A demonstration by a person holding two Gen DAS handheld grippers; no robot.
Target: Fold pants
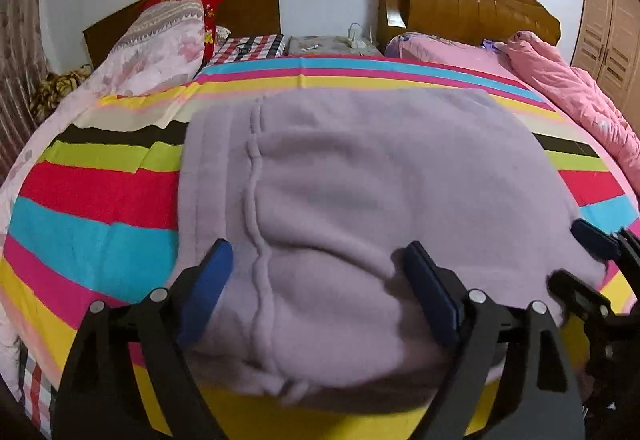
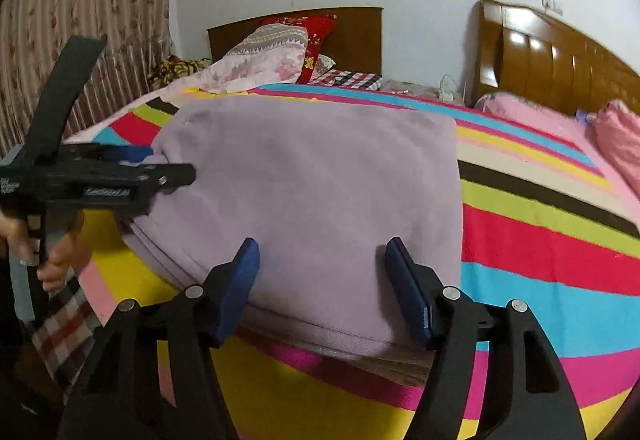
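Fingers [image 1: 224, 272] spread over pants [image 1: 360, 180], hand [image 2: 24, 236] right view only

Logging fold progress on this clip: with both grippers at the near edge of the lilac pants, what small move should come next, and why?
Probably lower both open grippers and pinch the near edge. The pants lie flat, already doubled, on the striped bedspread. The left gripper and right gripper straddle that edge with nothing gripped, so a hold must come first.

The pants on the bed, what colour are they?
The pants are plain pale lilac, clearest in the right wrist view.
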